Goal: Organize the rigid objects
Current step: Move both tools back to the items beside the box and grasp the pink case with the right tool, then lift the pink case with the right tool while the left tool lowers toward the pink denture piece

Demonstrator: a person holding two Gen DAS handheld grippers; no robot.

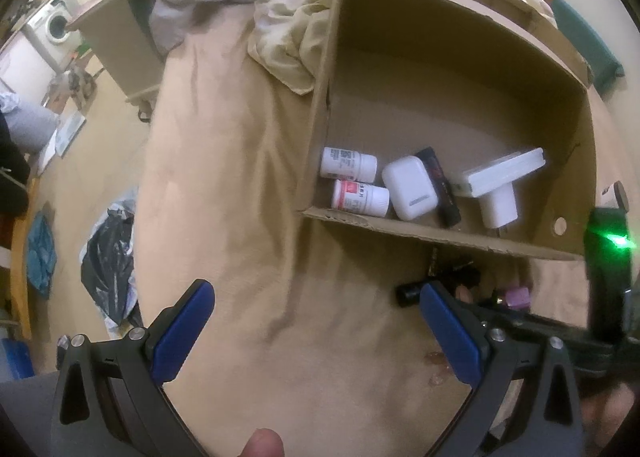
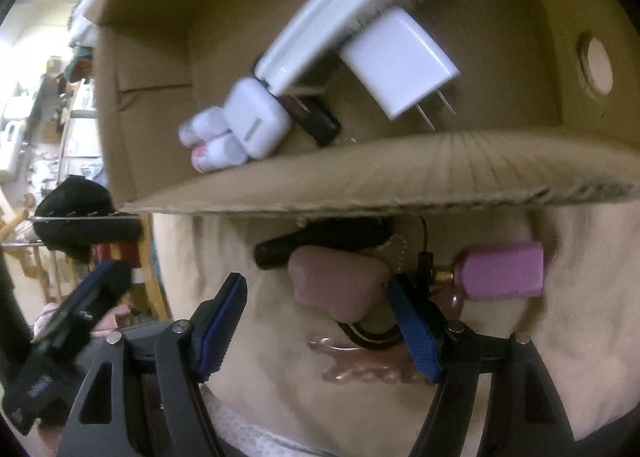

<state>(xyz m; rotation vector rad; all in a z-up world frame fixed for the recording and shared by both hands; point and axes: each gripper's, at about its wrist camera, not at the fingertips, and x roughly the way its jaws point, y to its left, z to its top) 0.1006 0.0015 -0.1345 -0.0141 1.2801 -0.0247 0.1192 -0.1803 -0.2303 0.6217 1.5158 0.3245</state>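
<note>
Right tool [image 2: 316,321]: jaws wide, holding nothing, low over tan bedsheet [image 2: 560,337]. Dusty-pink rounded rigid block [image 2: 340,285] lies between its blue pads, just outside brown cardboard box [image 2: 360,177]. Judgement: centre block, close squarely, lift clear of box wall, avoiding bead chain. Left tool [image 1: 316,321]: wide, empty, hovering apart.

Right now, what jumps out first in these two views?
The open cardboard box on the tan bedsheet, with small items along its near wall: two white pill bottles, a white earbud case, a white charger plug. Outside that wall lie a pink squarish piece and a pink-capped bottle, just ahead of the open right gripper.
</note>
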